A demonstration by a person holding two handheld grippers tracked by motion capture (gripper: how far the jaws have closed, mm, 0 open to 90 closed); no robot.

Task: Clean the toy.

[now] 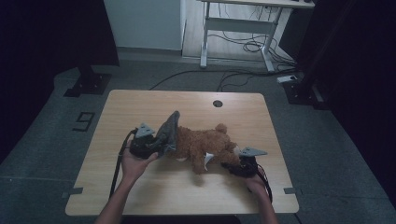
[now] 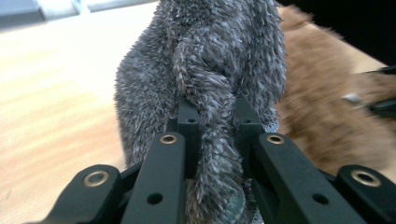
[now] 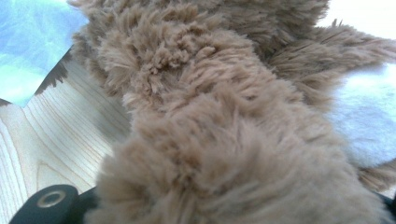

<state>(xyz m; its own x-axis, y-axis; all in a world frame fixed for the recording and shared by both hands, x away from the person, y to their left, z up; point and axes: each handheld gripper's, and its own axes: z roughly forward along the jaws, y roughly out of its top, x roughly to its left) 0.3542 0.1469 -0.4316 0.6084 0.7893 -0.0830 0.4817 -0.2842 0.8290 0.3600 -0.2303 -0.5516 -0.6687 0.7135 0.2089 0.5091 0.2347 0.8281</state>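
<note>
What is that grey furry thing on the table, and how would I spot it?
On the pale wooden table, find the brown plush toy lying in the middle. The grey furry cloth piece rises at its left end, pinched by the left gripper; it is grey where the toy is brown.

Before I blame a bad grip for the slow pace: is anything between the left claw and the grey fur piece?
Nothing visible. The left claw is already shut on a fold of the grey fur, which sits directly between its jaws. The brown plush lies beyond it, not in between.

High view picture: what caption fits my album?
Two tools hold a brown teddy bear in grey clothing on a wooden table.
</note>
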